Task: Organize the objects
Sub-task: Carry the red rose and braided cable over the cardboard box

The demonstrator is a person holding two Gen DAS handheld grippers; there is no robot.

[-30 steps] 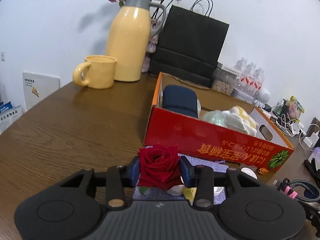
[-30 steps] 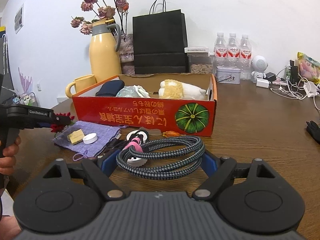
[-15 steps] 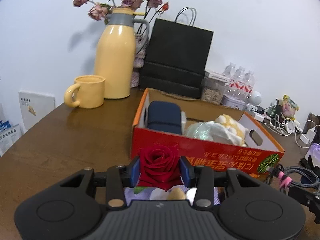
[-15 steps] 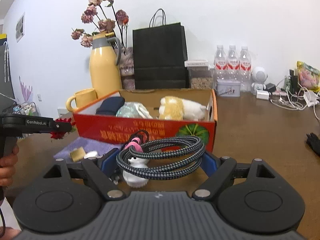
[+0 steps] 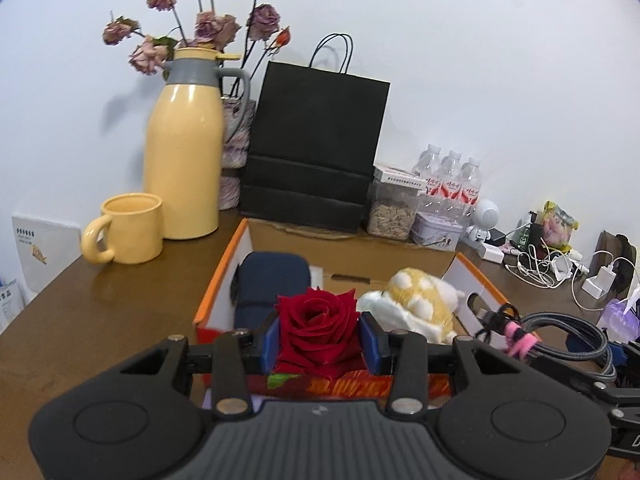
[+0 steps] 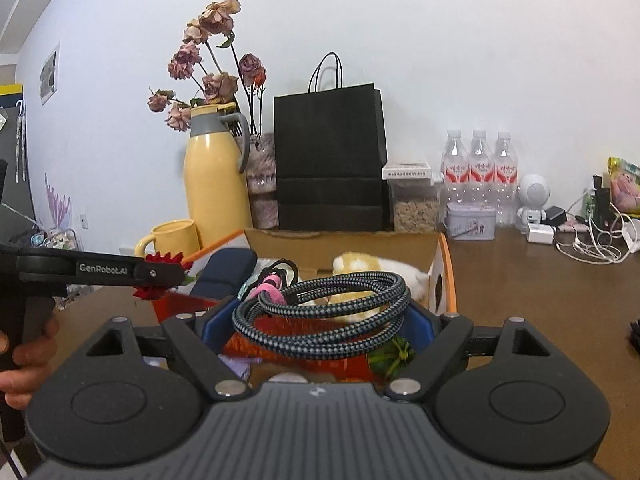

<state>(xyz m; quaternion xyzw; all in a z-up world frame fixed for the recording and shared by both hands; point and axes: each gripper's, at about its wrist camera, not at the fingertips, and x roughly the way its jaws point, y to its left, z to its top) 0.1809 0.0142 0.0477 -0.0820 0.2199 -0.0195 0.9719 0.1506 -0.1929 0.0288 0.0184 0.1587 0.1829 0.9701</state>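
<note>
The left gripper [image 5: 319,338] is clamped on a red rose [image 5: 316,330], its blue pads pressed against both sides of the bloom, which faces the camera with a green leaf showing beneath it. The right gripper [image 6: 318,320] is clamped on a coiled braided cable [image 6: 320,310], the loops spanning the wide gap between its blue pads; a pink tie [image 6: 270,282] binds the coil at its left end. In the right wrist view the left gripper comes in from the left edge, held by a hand [image 6: 28,354], with the rose just at the near left corner of the box.

Both held things hang above the near wall of an orange-red cardboard box [image 5: 218,280] that stands on a brown wooden table [image 5: 80,312]. Inside the box lie a dark blue pouch [image 5: 272,284] on the left and a yellow and white plush toy [image 5: 416,300] on the right. Under the right gripper, a lilac cloth [image 6: 236,366] shows on the table before the box.

Beyond the box stand a yellow mug [image 5: 132,234], a yellow thermos jug [image 5: 186,160], dried roses [image 5: 204,24], a black paper bag [image 5: 316,152], a jar of seeds [image 5: 392,210], three water bottles [image 5: 450,184] and, at the far right, white chargers and cables [image 5: 540,268]
</note>
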